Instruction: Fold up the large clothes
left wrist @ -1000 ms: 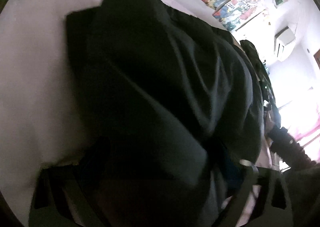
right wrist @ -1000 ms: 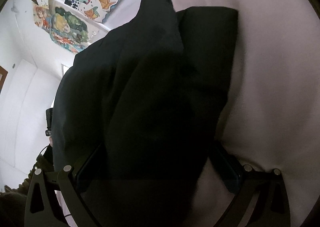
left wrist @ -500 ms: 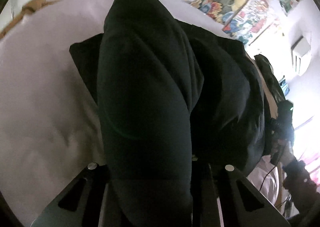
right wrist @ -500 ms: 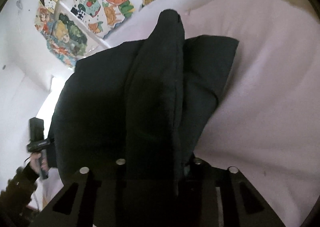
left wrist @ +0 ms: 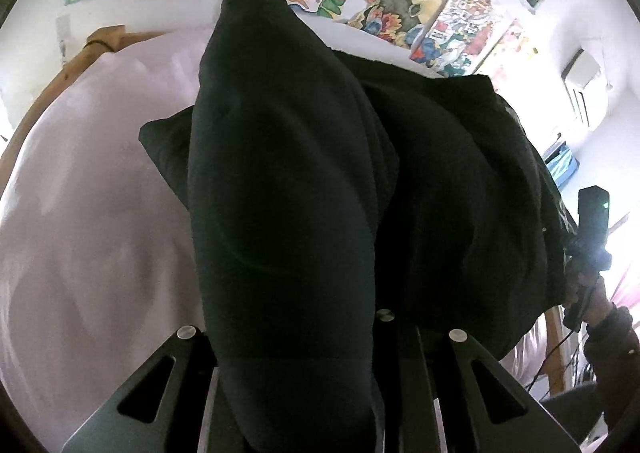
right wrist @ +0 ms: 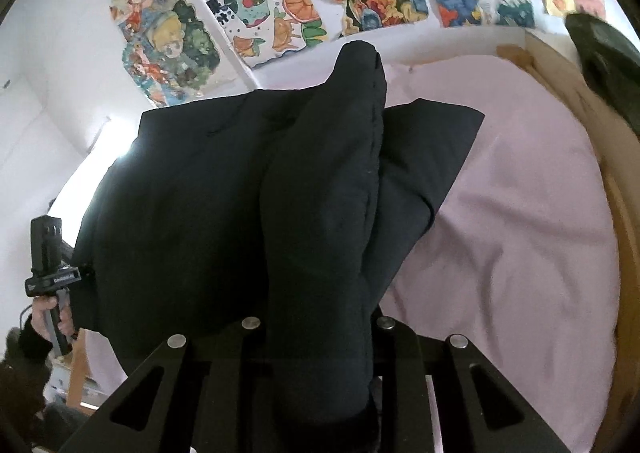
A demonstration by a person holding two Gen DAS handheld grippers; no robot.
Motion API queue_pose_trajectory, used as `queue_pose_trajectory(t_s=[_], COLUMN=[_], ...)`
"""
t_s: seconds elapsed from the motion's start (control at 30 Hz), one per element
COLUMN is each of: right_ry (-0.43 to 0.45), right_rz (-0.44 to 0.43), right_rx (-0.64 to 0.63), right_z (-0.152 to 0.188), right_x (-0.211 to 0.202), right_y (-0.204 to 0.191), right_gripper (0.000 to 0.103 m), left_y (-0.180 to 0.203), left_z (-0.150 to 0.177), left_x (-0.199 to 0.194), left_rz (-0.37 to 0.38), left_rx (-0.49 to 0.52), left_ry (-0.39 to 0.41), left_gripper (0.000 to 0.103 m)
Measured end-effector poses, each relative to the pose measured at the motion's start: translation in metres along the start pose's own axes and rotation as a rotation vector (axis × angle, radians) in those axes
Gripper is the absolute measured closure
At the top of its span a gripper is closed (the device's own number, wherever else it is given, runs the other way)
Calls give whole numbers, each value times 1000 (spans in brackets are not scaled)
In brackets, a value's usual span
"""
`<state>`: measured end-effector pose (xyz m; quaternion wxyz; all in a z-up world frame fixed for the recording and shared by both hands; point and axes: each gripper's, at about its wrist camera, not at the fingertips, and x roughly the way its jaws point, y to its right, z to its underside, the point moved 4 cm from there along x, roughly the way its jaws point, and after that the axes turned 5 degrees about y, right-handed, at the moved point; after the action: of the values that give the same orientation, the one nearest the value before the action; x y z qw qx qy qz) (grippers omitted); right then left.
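Note:
A large black garment (left wrist: 440, 181) hangs stretched between my two grippers above a bed with a pale pink sheet (left wrist: 92, 237). My left gripper (left wrist: 296, 385) is shut on one bunched edge of it, which drapes over the fingers and hides them. My right gripper (right wrist: 320, 381) is shut on the opposite edge of the black garment (right wrist: 192, 205), its fingertips hidden by cloth too. Each view shows the other gripper at the garment's far side: the right one in the left wrist view (left wrist: 588, 253), the left one in the right wrist view (right wrist: 50, 257). A lower flap of cloth (right wrist: 424, 157) lies against the pink sheet (right wrist: 520, 237).
A wooden bed frame (left wrist: 80, 61) edges the mattress, also in the right wrist view (right wrist: 560, 73). Colourful drawings (right wrist: 280, 5) cover the white wall behind. A dark green item (right wrist: 604, 53) lies at the far right of the bed. An air conditioner (left wrist: 584, 85) hangs on the wall.
Both grippers have lifted and tilted upward with the garment: the wall and its drawings now fill the top of both views, and the cloth hangs straighter between the two grippers.

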<state>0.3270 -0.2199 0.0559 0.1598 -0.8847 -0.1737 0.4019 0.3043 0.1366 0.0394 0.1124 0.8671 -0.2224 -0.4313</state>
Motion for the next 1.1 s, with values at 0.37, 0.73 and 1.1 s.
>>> queue_pose_trajectory(t_s=[0.37,0.73,1.1], right_ry=[19,11,173], right_rz=[97,214,288], right_rx=[22,2,-60], right_z=[63,72,105], right_x=[7,3,-31], right_y=[12,21,-5], right_gripper=[74,46,0], left_y=[-2,-13,10], left_z=[37,41,68], left_x=[16,14,-55], left_rz=[-41,-150,-318], left_rx=[-23,-103,-91], left_ry=[-14,7,234], left_gripper=[83,58,5])
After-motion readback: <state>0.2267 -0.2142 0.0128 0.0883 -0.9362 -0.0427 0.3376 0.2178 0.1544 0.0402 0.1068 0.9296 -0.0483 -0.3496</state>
